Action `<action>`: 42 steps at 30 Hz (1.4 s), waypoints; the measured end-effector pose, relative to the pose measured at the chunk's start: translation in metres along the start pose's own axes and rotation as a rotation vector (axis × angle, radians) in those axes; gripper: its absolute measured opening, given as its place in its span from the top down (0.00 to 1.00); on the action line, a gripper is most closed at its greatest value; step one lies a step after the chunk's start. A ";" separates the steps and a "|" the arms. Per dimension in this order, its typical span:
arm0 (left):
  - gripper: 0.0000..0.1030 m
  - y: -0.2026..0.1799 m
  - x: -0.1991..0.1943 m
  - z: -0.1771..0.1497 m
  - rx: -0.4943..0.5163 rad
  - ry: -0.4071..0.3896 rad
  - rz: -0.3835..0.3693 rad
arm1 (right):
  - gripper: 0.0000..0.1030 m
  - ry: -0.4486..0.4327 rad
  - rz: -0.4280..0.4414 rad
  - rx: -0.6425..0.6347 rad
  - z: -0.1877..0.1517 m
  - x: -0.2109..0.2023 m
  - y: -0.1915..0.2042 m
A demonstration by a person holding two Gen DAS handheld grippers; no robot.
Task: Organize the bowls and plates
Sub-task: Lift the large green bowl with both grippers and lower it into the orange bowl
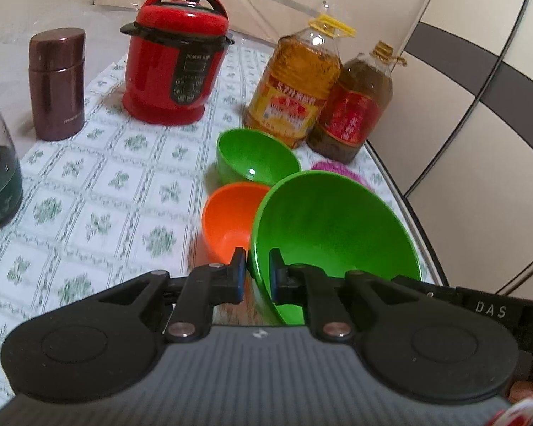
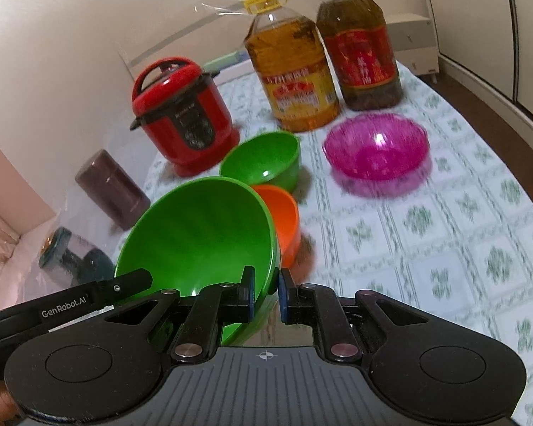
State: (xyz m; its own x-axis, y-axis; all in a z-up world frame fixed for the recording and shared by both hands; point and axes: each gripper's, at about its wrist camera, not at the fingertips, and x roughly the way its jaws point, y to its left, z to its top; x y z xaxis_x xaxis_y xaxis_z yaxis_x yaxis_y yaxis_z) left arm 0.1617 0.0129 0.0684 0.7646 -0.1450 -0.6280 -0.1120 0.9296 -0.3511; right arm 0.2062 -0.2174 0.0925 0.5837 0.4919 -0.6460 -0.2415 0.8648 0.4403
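We grip the large green bowl [image 1: 334,227] by its rim from both sides, the left gripper [image 1: 257,271] and the right gripper [image 2: 266,291] each clenched on its edge, tilting it above the flowered tablecloth [image 2: 462,248]. Just beyond the large bowl sit an orange bowl [image 1: 227,216] and a small green bowl [image 1: 256,158], with a pink bowl [image 2: 376,149] further off near two oil bottles [image 2: 323,60]

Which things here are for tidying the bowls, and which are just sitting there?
For the job:
big green bowl, held by both grippers
small green bowl
orange bowl
pink bowl

Just sitting there:
red cooker
two oil bottles
brown flask
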 end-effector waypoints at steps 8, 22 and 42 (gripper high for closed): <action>0.89 0.007 0.035 0.036 -0.008 0.007 0.012 | 0.87 0.012 0.001 -0.001 0.034 0.038 -0.004; 0.89 0.026 0.101 0.042 -0.004 0.083 0.057 | 0.87 0.087 -0.048 -0.029 0.047 0.106 -0.014; 0.89 0.038 0.125 0.032 -0.009 0.114 0.069 | 0.87 0.136 -0.091 -0.075 0.035 0.139 -0.018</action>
State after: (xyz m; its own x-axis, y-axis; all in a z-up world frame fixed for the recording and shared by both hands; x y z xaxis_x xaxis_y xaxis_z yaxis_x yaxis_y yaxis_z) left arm 0.2729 0.0407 -0.0012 0.6780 -0.1184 -0.7255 -0.1680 0.9359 -0.3097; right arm 0.3192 -0.1680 0.0165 0.4969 0.4164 -0.7614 -0.2530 0.9088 0.3318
